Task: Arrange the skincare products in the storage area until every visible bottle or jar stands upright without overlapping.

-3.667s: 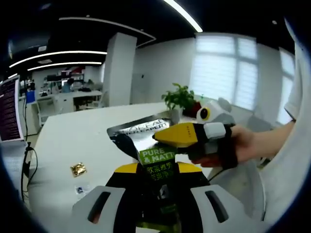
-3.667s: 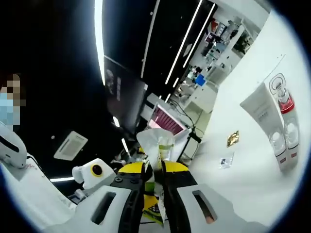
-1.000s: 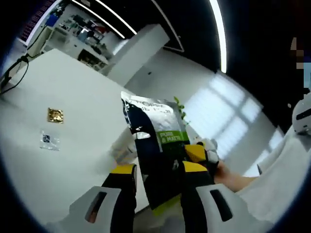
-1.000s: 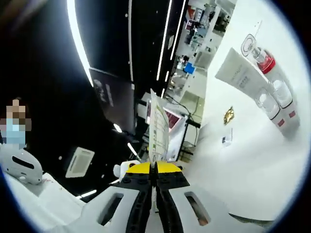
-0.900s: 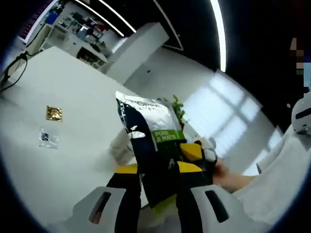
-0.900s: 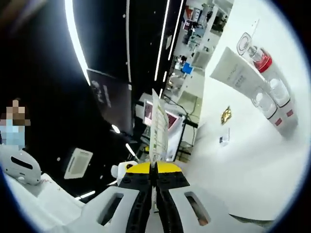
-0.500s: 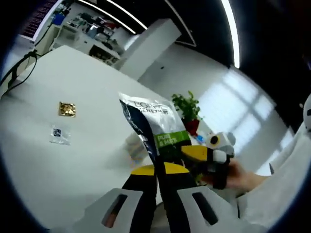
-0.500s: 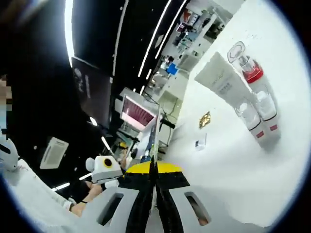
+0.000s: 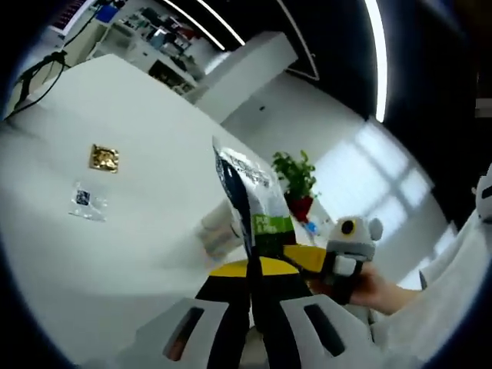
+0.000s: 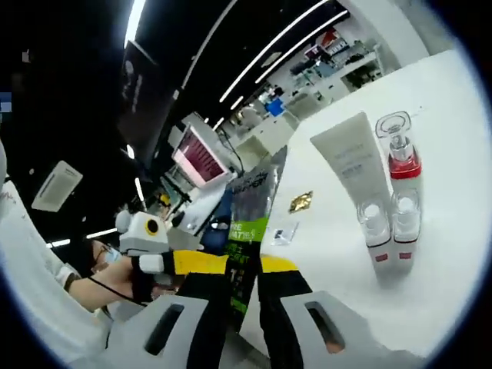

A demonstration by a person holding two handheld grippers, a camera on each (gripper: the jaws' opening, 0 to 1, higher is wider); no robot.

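My left gripper (image 9: 250,269) has its yellow-tipped jaws pinched tight on the lower edge of a flat silver-and-black foil sachet with a green label band (image 9: 247,200). In the left gripper view the sachet is held in the air above the white table (image 9: 115,254), its long axis running straight up and away from my jaws, its top edge highest and the sheet turned nearly edge-on.

My right gripper (image 9: 296,257) comes in from the right side, a hand (image 9: 369,288) behind it.

In the right gripper view my right gripper (image 10: 244,277) has its jaws slightly parted around the same sachet (image 10: 252,219), though I cannot tell whether they press it.

Further out on the table stand a white squeeze tube (image 10: 352,163), a clear red-collared pump bottle (image 10: 399,154) and two small clear-capped bottles (image 10: 388,227), all upright and close together. A gold foil packet (image 10: 300,201) lies flat nearby.
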